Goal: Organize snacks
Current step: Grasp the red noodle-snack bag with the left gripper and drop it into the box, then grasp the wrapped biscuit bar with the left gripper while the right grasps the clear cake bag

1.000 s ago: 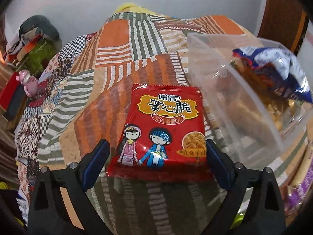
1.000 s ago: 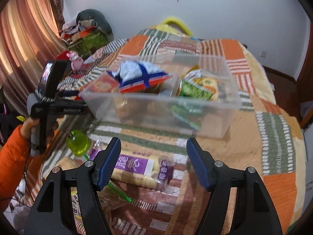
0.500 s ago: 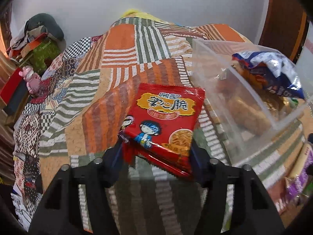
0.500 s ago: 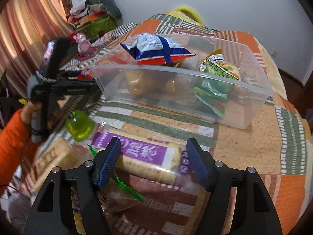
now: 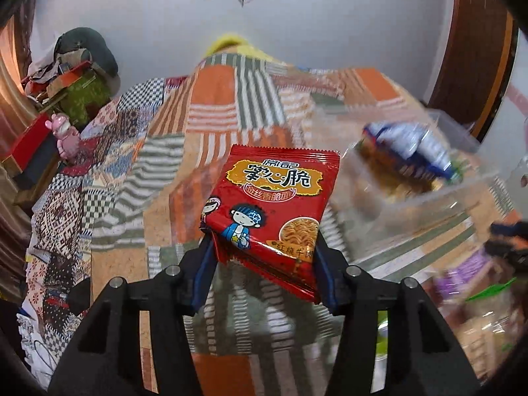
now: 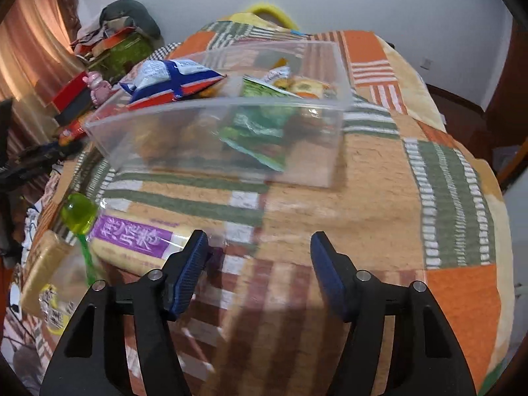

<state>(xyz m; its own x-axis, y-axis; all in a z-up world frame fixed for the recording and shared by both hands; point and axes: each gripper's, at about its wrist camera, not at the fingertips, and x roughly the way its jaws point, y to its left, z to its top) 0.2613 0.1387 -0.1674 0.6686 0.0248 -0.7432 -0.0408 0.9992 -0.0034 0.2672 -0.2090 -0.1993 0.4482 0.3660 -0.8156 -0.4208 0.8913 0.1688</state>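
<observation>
Now the left tool (image 5: 262, 264) is pinching a glossy red foil snack packet printed with two cartoon children and a bowl of noodles (image 5: 274, 211); its jaws have just been closing, and both blue pads press on the packet's lower, crumpled edge. The packet stands tilted up from between the fingers, clear of the orange, green and white patchwork quilt on the bed (image 5: 211, 122) beneath it. Ahead and to the right of this tool sits a clear rectangular plastic bin (image 5: 425, 181), blurred in this view, with a blue and white crinkled bag (image 5: 412, 148) lying in it. The right tool (image 6: 259, 265) is spread, and its jaws have just been closing a little with nothing but quilt (image 6: 379, 198) between them. Straight ahead of it the same clear bin (image 6: 211, 132) rests on the quilt, holding the blue and white bag (image 6: 171, 77) at its left end and a green foil packet (image 6: 260, 125) near the middle, among other snacks too blurred to tell. Just left of its left finger lies a long clear-wrapped pack of pale biscuits with a purple label (image 6: 138, 241), almost touching the pad. Further left is a translucent lime-green plastic ball on a thin green stick (image 6: 79, 214), and beyond it a tan wrapped pack (image 6: 43, 260).
</observation>
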